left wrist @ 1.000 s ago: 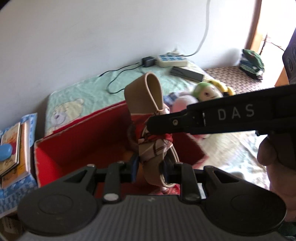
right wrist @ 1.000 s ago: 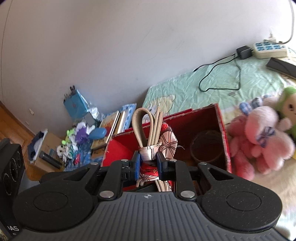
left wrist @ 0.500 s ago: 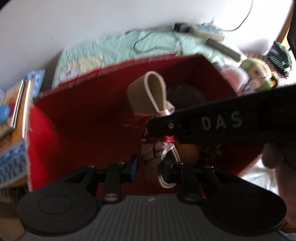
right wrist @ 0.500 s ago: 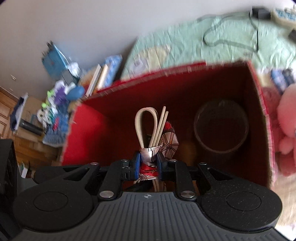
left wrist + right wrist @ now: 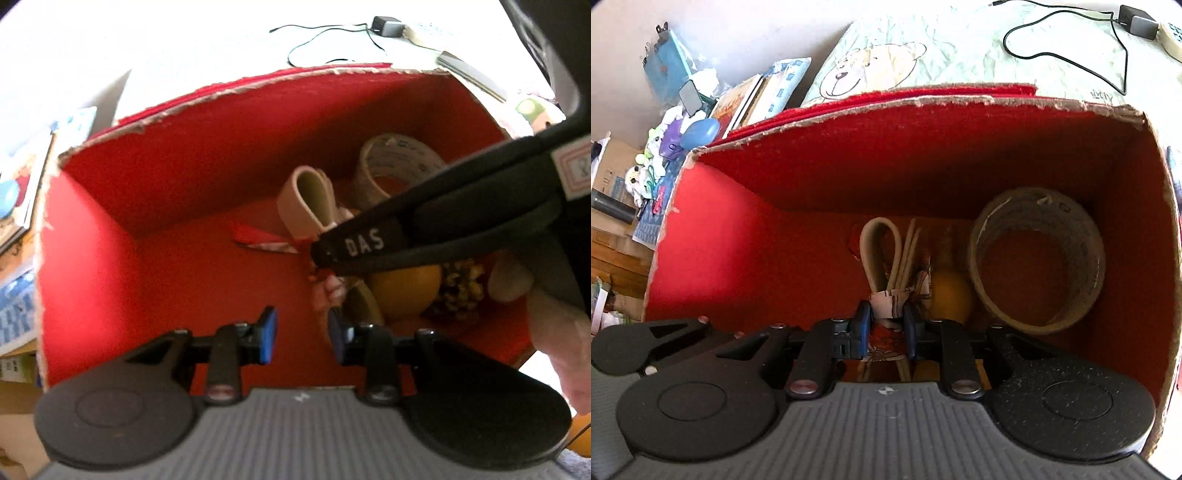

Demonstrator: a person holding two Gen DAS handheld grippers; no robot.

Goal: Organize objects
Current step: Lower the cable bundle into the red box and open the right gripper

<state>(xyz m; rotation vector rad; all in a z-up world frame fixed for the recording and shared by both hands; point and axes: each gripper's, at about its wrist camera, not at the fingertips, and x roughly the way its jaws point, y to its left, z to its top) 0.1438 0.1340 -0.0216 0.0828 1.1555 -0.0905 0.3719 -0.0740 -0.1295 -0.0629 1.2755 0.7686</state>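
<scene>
A folded beige strap bundle (image 5: 308,201) tied with a red-and-white patterned cloth hangs low inside the red box (image 5: 207,155). My right gripper (image 5: 886,325) is shut on the cloth knot of the bundle (image 5: 882,254). In the left wrist view its black fingers (image 5: 369,243) reach in from the right onto the knot. My left gripper (image 5: 303,334) is opening, with nothing between its blue pads. The bundle's lower end lies just right of them. A tape roll (image 5: 1038,258) and an orange ball (image 5: 951,295) sit in the box's (image 5: 812,177) right half.
A pinecone-like cluster (image 5: 461,291) lies beside the ball (image 5: 406,288). A person's hand (image 5: 561,332) is at the right. Books and small toys (image 5: 701,122) are piled left of the box. A charger cable (image 5: 1071,59) lies on the bear-print sheet (image 5: 871,70) behind it.
Both grippers sank into the red box with the bundle. The left gripper let go of the bundle and its pads spread apart. The right gripper kept its hold.
</scene>
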